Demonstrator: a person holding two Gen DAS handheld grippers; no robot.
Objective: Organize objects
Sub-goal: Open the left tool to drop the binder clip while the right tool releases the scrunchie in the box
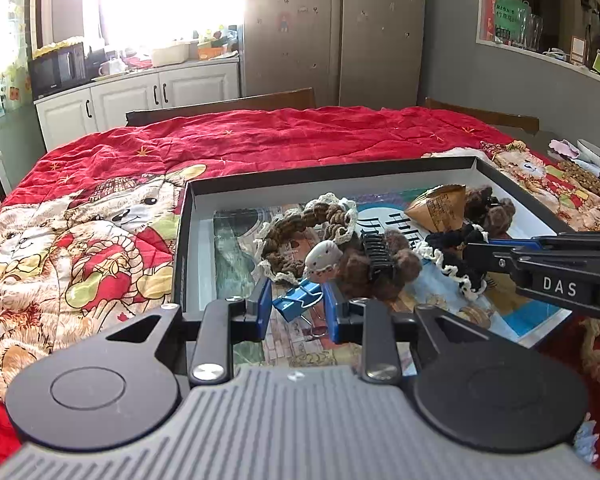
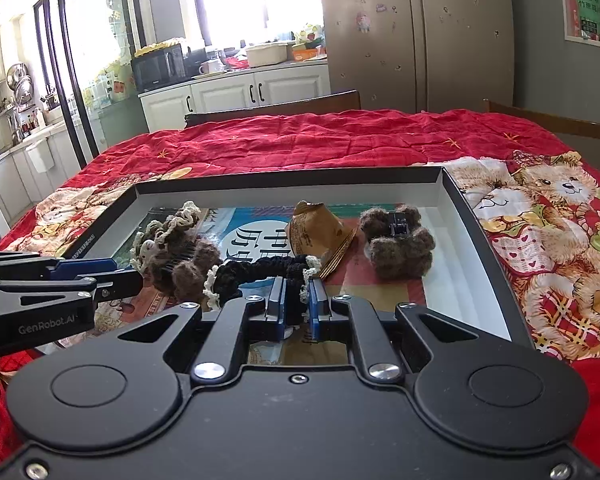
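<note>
A black-rimmed box lid (image 1: 332, 176) lies on the red quilt and holds a printed sheet, a brown scrunchie (image 1: 300, 232), a fuzzy brown claw clip (image 1: 376, 264), a tan paper packet (image 1: 436, 208) and a second fuzzy clip (image 2: 400, 240). My left gripper (image 1: 296, 308) is shut on a blue binder clip (image 1: 298, 302) just above the lid's near edge. My right gripper (image 2: 298, 304) is shut on a black scrunchie with cream trim (image 2: 260, 274) over the lid's middle; it shows in the left wrist view (image 1: 472, 256) entering from the right.
The red teddy-bear quilt (image 1: 100, 208) covers the table. Wooden chair backs (image 1: 228, 106) stand behind it. Plates and papers (image 1: 588, 156) sit at the far right edge. White cabinets and a microwave (image 2: 160, 66) are in the background.
</note>
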